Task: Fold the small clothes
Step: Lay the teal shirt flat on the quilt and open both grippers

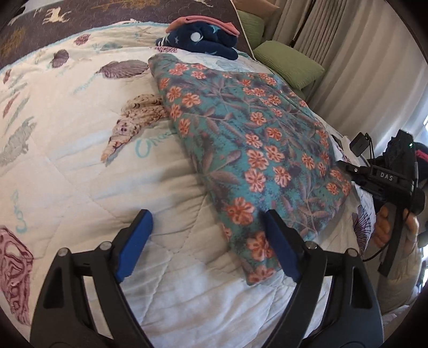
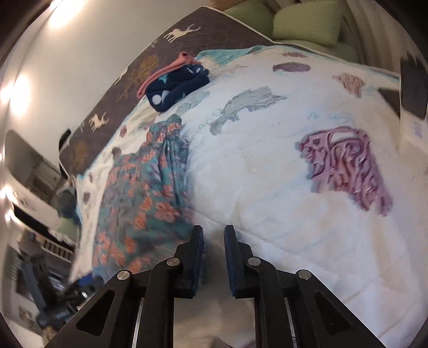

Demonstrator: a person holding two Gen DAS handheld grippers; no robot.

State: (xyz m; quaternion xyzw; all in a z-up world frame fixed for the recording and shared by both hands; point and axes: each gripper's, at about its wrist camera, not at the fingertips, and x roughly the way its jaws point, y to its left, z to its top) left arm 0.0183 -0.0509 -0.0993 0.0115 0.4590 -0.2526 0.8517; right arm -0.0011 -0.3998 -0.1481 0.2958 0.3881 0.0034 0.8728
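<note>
the left gripper hangs low over the quilt with its jaws spread wide and nothing between them. its right blue pad overlaps the near corner of the floral garment, though whether it touches the cloth or sits just above it i cannot tell. from that corner the garment runs away toward 12 o'clock, its long axis leaning a little to 11, and it looks already folded over at least once, with a thick doubled edge along its left side. so the coming move, as i judge it, turns on that near corner or near short edge, which lies at about 1 o'clock from the left claw and is nearer to it than to the other hand.

the right gripper has its jaws drawn close with a narrow gap, holding nothing; the garment lies at its 10 o'clock, just beside the left finger. in the left wrist view its body shows at 3 o'clock past the garment's far side.

farther off, at 12 o'clock, a navy bundle with a pink piece on top rests on the quilt, well apart from the work.

the right wrist view is smeared by motion, so the garment's folds there are hard to read, and its underside layers are hidden in both.
</note>
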